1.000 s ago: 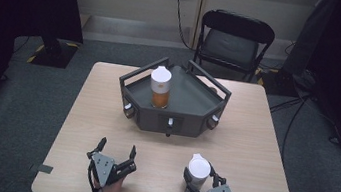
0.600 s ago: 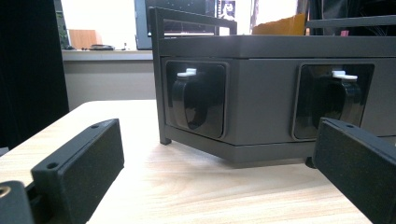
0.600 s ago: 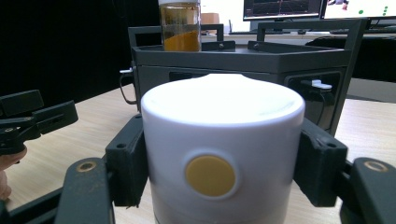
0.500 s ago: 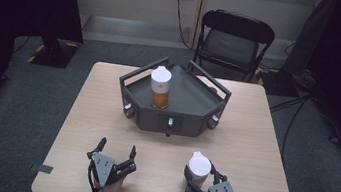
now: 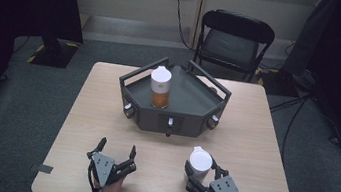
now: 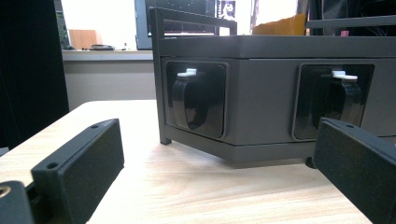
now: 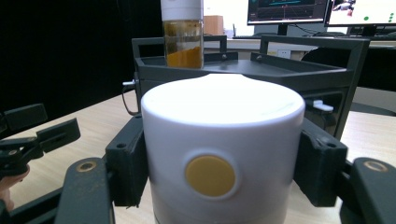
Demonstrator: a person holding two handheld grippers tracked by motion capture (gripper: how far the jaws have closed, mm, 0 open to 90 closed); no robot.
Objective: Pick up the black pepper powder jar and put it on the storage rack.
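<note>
Almost nothing has moved since one second ago: the right gripper (image 5: 201, 177) stays at the near right part of the light wooden desk (image 5: 78, 128), only turned a little, and the left gripper (image 5: 114, 155) keeps its place at the near left.

The right jaws are clamped on a white-capped round jar (image 7: 222, 154), one jaw on each side of its wide white cap, and the jar stands upright with its long axis vertical. The left jaws stand well apart and hold nothing.

Straight ahead of both grippers, in the middle of the desk, stands a dark grey angular metal tray with rail handles (image 5: 193, 97). On it is a second white-capped jar with orange contents (image 5: 160, 87), upright, toward the left side of the tray. My judgement is that the held jar could go to the free right part of the tray, but the raised front wall and rails must be cleared first.
</note>
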